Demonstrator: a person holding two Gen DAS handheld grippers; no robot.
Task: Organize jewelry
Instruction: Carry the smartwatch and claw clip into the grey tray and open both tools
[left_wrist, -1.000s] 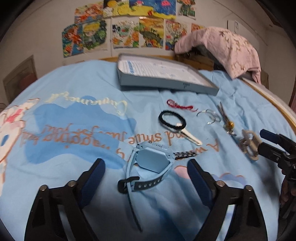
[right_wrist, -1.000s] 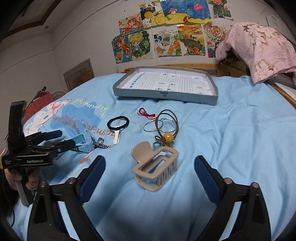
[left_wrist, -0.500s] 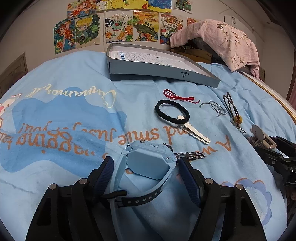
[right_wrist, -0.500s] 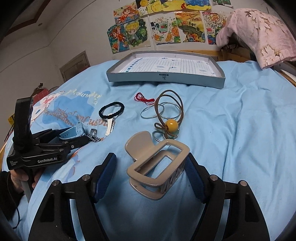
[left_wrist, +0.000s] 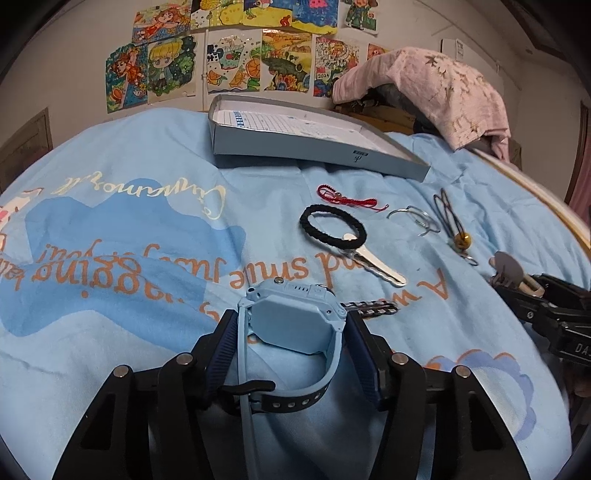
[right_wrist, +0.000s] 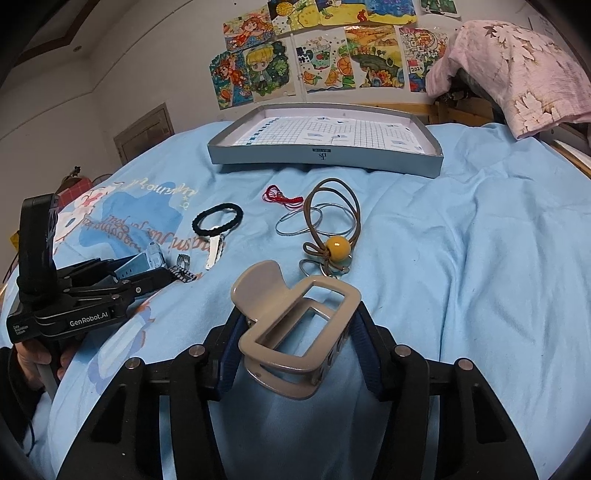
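Observation:
My left gripper (left_wrist: 291, 332) is shut on a light blue watch (left_wrist: 295, 321) that rests on the blue bedsheet (left_wrist: 129, 229). My right gripper (right_wrist: 295, 328) is shut on a beige hair claw clip (right_wrist: 295, 325). Beyond lie a black hair tie (left_wrist: 332, 225) over a silver hair clip (left_wrist: 376, 267), a red string bracelet (left_wrist: 347, 197), thin silver bangles (right_wrist: 314, 221), a brown cord with a yellow bead (right_wrist: 338, 247) and a checkered band (left_wrist: 369, 307). A grey tray (right_wrist: 325, 151) stands at the far side.
A pink cloth (right_wrist: 517, 62) lies draped over something at the back right. Drawings (left_wrist: 240, 59) hang on the wall behind the bed. The bed's wooden edge (left_wrist: 535, 192) runs along the right side.
Both grippers moved forward over their objects and closed: the left onto the watch, the right onto the claw clip.

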